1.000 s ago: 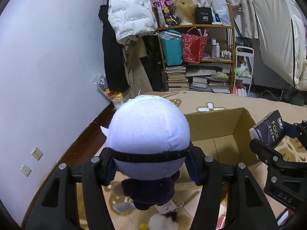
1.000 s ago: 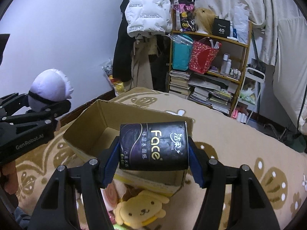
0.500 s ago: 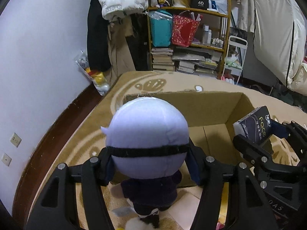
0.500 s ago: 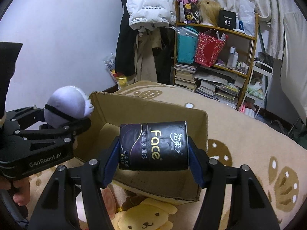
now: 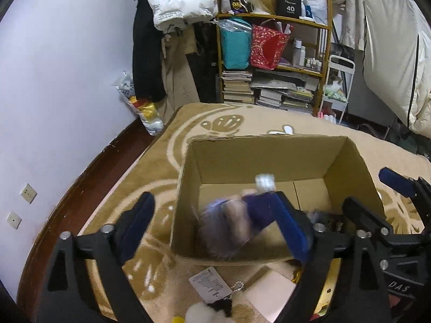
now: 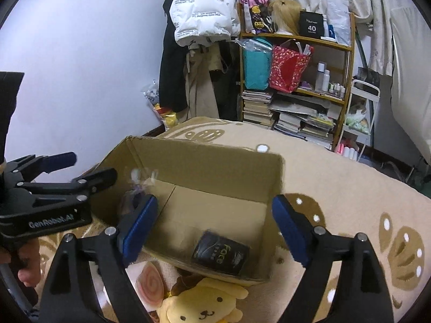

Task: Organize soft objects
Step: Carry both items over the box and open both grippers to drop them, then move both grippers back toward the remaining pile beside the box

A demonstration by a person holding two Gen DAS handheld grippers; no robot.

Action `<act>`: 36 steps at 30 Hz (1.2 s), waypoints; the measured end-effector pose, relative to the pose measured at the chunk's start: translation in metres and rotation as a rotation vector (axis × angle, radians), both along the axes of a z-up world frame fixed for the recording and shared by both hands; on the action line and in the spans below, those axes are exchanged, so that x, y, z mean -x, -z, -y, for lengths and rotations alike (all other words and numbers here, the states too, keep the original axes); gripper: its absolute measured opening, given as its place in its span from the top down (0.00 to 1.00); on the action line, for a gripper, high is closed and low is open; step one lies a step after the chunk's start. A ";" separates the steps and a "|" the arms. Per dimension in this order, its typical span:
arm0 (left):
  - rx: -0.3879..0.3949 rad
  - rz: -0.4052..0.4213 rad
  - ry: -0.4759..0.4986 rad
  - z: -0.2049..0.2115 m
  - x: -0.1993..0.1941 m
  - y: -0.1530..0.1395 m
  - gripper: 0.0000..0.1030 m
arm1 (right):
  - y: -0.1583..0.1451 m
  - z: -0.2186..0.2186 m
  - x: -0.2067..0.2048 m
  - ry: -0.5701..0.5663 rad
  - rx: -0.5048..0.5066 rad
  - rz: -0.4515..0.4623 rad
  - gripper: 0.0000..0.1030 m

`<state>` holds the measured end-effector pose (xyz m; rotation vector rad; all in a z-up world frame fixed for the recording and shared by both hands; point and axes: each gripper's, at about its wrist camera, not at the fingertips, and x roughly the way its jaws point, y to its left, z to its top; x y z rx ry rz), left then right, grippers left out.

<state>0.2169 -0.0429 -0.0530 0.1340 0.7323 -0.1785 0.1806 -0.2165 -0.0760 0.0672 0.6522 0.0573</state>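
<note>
An open cardboard box [image 5: 269, 145] stands on the rug. My left gripper [image 5: 212, 226] hangs over its near left corner, its jaws opening. The white-headed plush doll [image 5: 229, 223], a blur, drops free between them into the box. In the right wrist view my right gripper [image 6: 215, 228] is over the box's [image 6: 204, 150] near wall, jaws opening too. The black Face tissue pack [image 6: 219, 253] lies loose below them on the box floor. Each view shows the other gripper at its edge: the left gripper [image 6: 80, 168] and the right gripper [image 5: 377, 199], both spread apart.
A yellow dog plush [image 6: 202, 306] and a pink swirl cushion [image 6: 149, 282] lie on the rug before the box. A paper tag [image 5: 210, 282] and a white fluffy toy [image 5: 204, 315] lie near it. A crowded shelf [image 5: 272, 62] and hanging coats stand behind.
Both grippers opened. The plush doll left the left jaws and the tissue pack left the right jaws, both dropping into the box. Both views tilted down towards the box.
</note>
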 end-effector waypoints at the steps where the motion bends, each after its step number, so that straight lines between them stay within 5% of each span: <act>1: 0.004 0.008 -0.009 -0.002 0.001 -0.003 0.02 | -0.001 0.001 0.001 0.005 -0.001 -0.001 0.04; 10: 0.000 0.048 -0.082 -0.027 0.027 -0.029 0.00 | -0.024 0.007 0.024 0.035 -0.017 0.000 0.00; 18: -0.010 0.004 -0.109 -0.048 0.057 -0.036 0.00 | -0.034 0.006 0.054 0.043 -0.057 0.021 0.00; 36: -0.015 -0.243 -0.101 -0.061 0.066 0.028 0.00 | 0.015 -0.046 0.068 -0.118 -0.030 -0.056 0.00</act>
